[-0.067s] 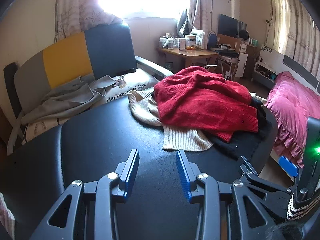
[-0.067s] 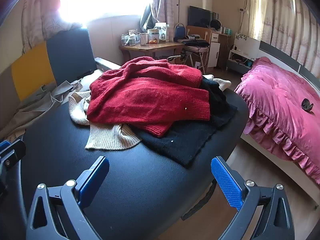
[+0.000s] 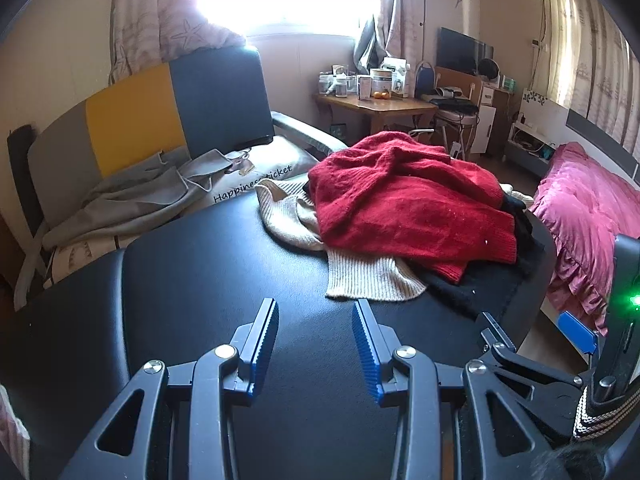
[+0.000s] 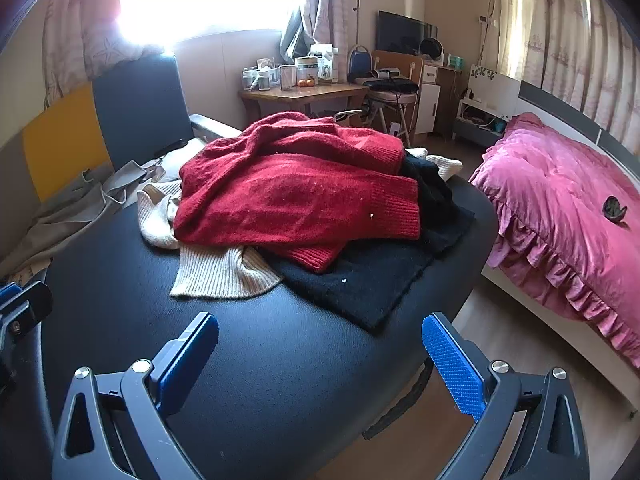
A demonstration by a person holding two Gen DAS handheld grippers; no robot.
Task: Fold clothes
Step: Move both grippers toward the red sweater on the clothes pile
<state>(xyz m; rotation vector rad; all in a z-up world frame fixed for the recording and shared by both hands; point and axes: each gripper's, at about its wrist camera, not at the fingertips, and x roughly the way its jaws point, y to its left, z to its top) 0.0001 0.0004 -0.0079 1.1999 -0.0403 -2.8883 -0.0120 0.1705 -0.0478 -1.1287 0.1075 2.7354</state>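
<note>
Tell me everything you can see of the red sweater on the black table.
The red sweater is a fuzzy, thick knit with ribbed cuffs and hem. It lies crumpled and unfolded, topmost on the pile at the far side of the black table. It rests on a cream ribbed sweater toward the left and a black garment toward the right. A small white speck sits near one cuff. Neither gripper touches it.
</note>
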